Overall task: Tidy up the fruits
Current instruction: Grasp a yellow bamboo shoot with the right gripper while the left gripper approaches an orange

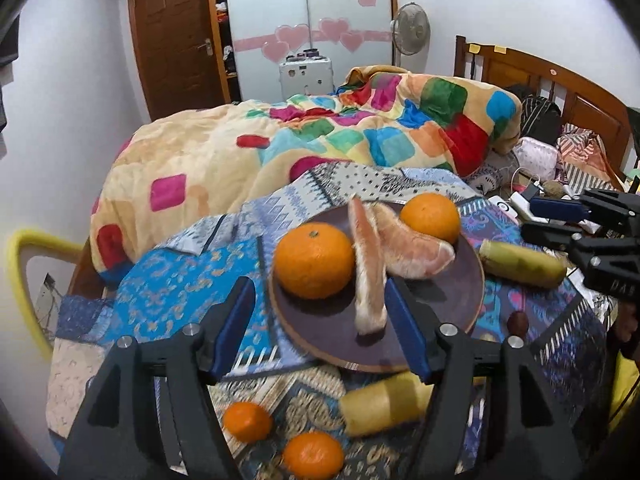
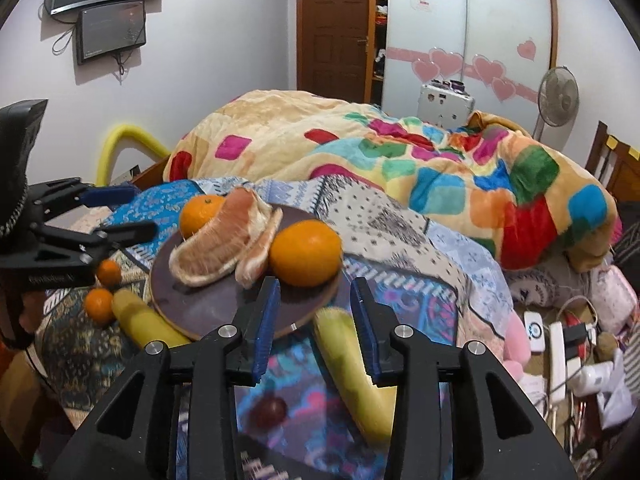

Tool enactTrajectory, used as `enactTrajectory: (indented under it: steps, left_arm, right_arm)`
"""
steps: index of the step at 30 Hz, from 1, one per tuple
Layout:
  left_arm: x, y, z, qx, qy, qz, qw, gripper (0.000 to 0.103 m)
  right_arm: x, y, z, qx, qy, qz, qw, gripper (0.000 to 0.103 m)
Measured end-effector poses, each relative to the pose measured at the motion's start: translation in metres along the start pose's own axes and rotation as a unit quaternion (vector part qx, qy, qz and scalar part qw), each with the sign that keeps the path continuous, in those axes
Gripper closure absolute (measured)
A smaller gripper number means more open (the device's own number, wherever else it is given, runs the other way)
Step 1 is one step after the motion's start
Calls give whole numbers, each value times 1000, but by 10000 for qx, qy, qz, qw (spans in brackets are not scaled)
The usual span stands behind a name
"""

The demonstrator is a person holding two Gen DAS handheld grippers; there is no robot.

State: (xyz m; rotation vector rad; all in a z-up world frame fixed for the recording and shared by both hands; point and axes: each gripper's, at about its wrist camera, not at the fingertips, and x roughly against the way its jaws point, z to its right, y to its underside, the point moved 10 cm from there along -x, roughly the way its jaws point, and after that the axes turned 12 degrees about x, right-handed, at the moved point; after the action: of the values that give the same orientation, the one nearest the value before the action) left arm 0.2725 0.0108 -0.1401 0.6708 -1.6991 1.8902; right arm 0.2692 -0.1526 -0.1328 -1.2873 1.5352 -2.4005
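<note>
Your right tool hung released right over the banana, plate just ahead. Left tool was released too. Next you needed to drop and clench.

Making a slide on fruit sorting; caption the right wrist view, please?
Open right gripper hovers over a banana beside the plate of oranges and pomelo segments.

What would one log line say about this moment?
left tongs: open, empty | right tongs: open, over banana | plate: two oranges, two pomelo segments | off plate: two small oranges, two bananas
</note>
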Motion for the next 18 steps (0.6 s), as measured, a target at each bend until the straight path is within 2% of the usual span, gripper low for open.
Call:
enactTrajectory:
  steps: [6,10,13,18]
  left_arm:
    - [11,22,-18,152,-90,-232,9996,35]
    - [14,38,-22,197,-116,-361,9991,31]
    - [16,52,-25,207,-151,-431,9987,22]
    - [16,73,-38,336,-174,-598,9975,21]
  right_arm:
    - [10,23,8,-61,80,-175,9998,68]
    - [12,42,14,-87,149,-318,9993,61]
    - [10,55,17,-108,174,-443,9988,61]
    - [1,74,25,-202,212,-659,9974,60]
